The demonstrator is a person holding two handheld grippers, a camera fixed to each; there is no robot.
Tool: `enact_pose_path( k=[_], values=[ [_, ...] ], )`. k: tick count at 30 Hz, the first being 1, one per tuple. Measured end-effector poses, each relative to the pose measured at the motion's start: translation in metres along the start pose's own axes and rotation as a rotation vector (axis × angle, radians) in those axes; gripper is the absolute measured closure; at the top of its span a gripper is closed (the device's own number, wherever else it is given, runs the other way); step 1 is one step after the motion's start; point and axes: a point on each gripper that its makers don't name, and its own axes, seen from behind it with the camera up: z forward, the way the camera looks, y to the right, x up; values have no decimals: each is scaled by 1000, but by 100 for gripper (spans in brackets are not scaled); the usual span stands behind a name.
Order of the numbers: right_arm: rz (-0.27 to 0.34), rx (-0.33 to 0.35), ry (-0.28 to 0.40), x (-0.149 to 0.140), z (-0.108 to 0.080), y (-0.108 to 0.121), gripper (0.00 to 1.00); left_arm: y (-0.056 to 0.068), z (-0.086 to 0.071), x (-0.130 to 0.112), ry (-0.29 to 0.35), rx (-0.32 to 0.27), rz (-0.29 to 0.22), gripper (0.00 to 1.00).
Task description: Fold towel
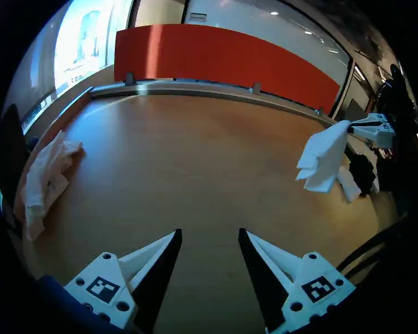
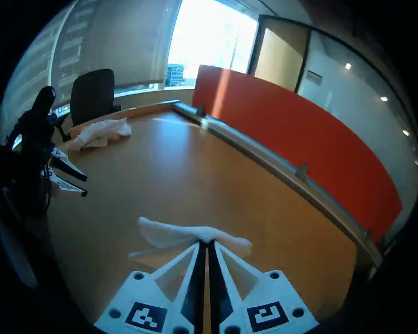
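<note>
open tabletop (image 1: 209, 161) mid-view; cloth heap (image 1: 44, 178) at left edge, towel (image 1: 322, 158) hanging right, red divider (image 1: 225, 55) behind.

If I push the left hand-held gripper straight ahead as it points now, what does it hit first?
Probably the bare wooden table, between the crumpled cloths off to the left and the towel in the right hand-held gripper; depth is unclear.

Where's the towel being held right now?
The white towel is pinched in the right gripper, over the right side of the wooden table in the left gripper view.
</note>
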Motion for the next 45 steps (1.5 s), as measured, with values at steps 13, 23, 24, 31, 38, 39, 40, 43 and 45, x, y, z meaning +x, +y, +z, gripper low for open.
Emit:
enact_pose_path(
  k=[13,23,24,31,38,39,40,43,45],
  values=[
    [22,-78,-37,-35,-33,75,91,13,7,6,-9,-7,20,26],
    [59,-126,-76,-72,-53,132,92,20,11,7,-18,-5,33,26],
    [62,-131,-80,-76,-54,137,92,21,11,7,-19,-5,34,26],
    [72,-162,-114,-99,-61,174,92,30,16,7,-27,-7,41,26],
    [85,-194,-144,-119,-65,207,92,38,18,8,-30,-4,47,26],
    [88,-198,-147,-121,-65,212,92,38,18,8,-31,-3,48,26],
    [91,-201,-150,-123,-66,215,92,39,18,8,-32,-3,49,26],
    [100,-206,-158,-128,-67,225,92,41,19,9,-33,-1,52,26],
    [105,-208,-165,-132,-68,230,92,42,19,9,-34,1,54,26]
  ],
)
